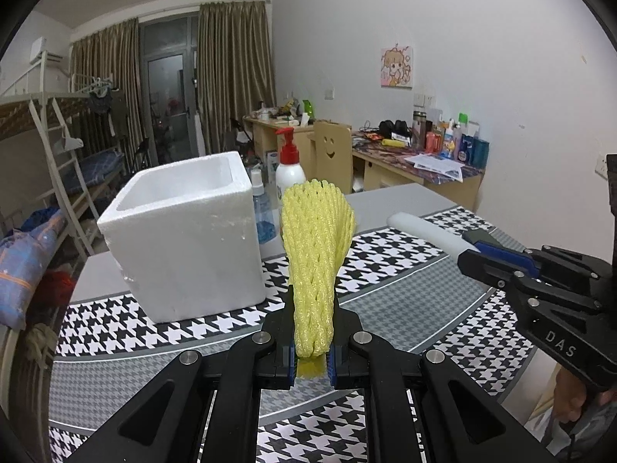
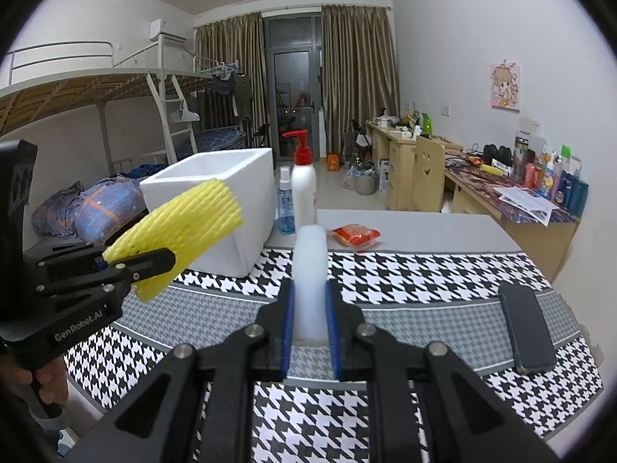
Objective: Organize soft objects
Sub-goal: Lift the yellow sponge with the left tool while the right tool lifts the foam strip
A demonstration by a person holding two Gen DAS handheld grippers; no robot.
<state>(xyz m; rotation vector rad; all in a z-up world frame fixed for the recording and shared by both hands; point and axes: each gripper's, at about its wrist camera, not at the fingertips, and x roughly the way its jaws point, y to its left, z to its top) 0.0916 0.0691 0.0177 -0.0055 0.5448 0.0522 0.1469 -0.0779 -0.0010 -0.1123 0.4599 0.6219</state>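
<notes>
The right tongs (image 1: 476,249) read "DAS"; the left tongs (image 2: 154,266) read "GenRobot.AI".

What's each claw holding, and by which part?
Left claw: yellow foam net, by its near end. Right claw: white foam roll, by its near end.

The yellow foam net (image 1: 313,262) hid its lower end between the left gripper (image 1: 312,351) fingers. At three o'clock, the white foam piece (image 1: 428,231) vanished behind the right gripper (image 1: 497,254). The styrofoam box (image 2: 235,208) interior stayed unseen; at nine o'clock the hand (image 2: 42,382) was cropped.
</notes>
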